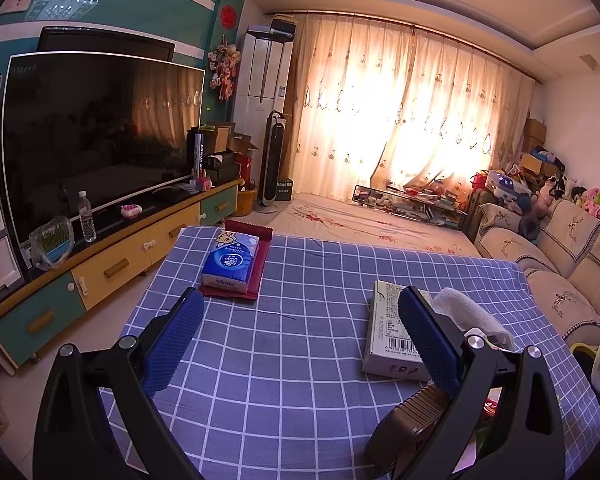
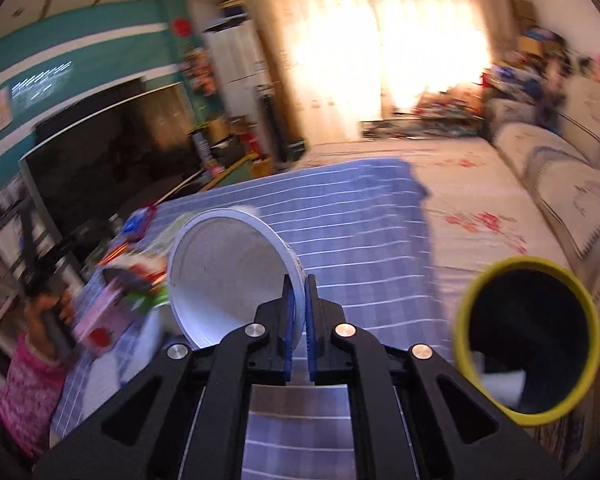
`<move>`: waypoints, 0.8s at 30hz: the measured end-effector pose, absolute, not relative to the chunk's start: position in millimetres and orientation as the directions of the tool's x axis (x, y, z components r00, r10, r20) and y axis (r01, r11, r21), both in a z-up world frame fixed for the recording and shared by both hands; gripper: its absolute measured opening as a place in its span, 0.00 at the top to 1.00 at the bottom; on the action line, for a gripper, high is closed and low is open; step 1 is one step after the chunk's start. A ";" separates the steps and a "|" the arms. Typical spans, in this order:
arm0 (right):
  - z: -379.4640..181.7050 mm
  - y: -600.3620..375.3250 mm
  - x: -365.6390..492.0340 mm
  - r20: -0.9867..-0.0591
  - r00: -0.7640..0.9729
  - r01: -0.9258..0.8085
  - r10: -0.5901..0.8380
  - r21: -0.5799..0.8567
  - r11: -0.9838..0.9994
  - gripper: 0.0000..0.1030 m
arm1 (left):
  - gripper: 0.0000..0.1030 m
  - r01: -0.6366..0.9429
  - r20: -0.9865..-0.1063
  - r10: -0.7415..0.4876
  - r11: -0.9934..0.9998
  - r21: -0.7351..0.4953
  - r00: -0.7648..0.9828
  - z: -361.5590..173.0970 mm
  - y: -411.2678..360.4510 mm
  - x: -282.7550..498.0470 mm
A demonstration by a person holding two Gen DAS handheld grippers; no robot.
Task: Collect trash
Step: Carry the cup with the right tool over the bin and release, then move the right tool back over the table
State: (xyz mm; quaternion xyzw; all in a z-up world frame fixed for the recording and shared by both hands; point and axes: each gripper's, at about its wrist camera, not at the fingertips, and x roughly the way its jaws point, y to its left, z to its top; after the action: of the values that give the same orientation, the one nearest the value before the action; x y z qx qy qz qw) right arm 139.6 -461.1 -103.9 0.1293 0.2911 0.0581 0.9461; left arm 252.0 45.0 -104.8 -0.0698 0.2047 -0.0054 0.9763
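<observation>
In the right wrist view my right gripper [image 2: 299, 280] is shut on the rim of a white paper bowl [image 2: 224, 276], which hangs tilted with its mouth toward the camera, above the blue checked table [image 2: 360, 216]. A yellow-rimmed bin [image 2: 528, 340] with a dark inside and white paper in it stands to the right. In the left wrist view my left gripper [image 1: 300, 308] is open over the table, nothing between its blue pads [image 1: 176, 340]. A flat pale green box [image 1: 388, 332] and a crumpled white tissue [image 1: 468, 312] lie by its right finger.
A blue tissue pack [image 1: 230, 262] lies on a red cloth [image 1: 260, 264] at the table's far left. A TV [image 1: 100, 136] on a low cabinet is left, a sofa [image 1: 560, 264] right. Colourful wrappers [image 2: 140, 276] lie left of the bowl, near a hand in a pink sleeve [image 2: 32, 380].
</observation>
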 end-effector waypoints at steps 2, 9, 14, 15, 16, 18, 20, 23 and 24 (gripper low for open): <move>-108.3 -495.7 141.3 -0.552 0.826 0.080 0.109 0.307 0.948 0.95 | 0.06 -0.019 -0.398 -0.039 0.990 -0.141 0.916 -104.5 45.1 251.9; -143.7 -601.8 145.8 -0.673 0.706 0.482 -0.222 0.227 0.846 0.95 | 0.06 -0.016 -0.400 -0.041 0.990 -0.138 0.916 -105.6 46.0 253.3; -173.3 -636.5 152.5 -0.730 0.622 0.573 -0.283 0.179 0.799 0.95 | 0.06 -0.017 -0.407 -0.039 0.991 -0.133 0.913 -107.3 45.8 255.0; -178.5 -639.8 154.0 -0.735 0.614 0.580 -0.288 0.173 0.796 0.95 | 0.06 -0.018 -0.409 -0.038 0.991 -0.132 0.912 -108.1 45.5 255.4; -182.9 -643.1 157.0 -0.743 0.602 0.586 -0.293 0.161 0.794 0.94 | 0.06 -0.019 -0.411 -0.037 0.991 -0.130 0.911 -108.2 44.7 255.8; -190.1 -647.4 161.9 -0.755 0.581 0.600 -0.304 0.145 0.787 0.91 | 0.06 -0.019 -0.410 -0.036 0.991 -0.130 0.911 -108.4 44.5 255.9; -195.6 -646.6 162.1 -0.759 0.557 0.626 -0.337 0.117 0.771 0.77 | 0.06 -0.019 -0.410 -0.036 0.991 -0.130 0.911 -108.5 44.4 256.0; -191.1 -645.3 154.8 -0.742 0.572 0.647 -0.349 0.147 0.748 0.73 | 0.06 -0.020 -0.409 -0.037 0.991 -0.135 0.912 -109.7 45.1 256.4; -185.4 -643.0 152.2 -0.728 0.595 0.640 -0.341 0.172 0.749 0.73 | 0.06 -0.021 -0.409 -0.037 0.991 -0.135 0.912 -109.5 45.7 256.6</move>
State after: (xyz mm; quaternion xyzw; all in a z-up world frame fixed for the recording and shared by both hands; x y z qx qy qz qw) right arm 152.2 -643.0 -185.4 0.2133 0.3502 -0.2830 0.8670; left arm 256.6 45.7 -109.5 -0.0685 0.2101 -0.0040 0.9753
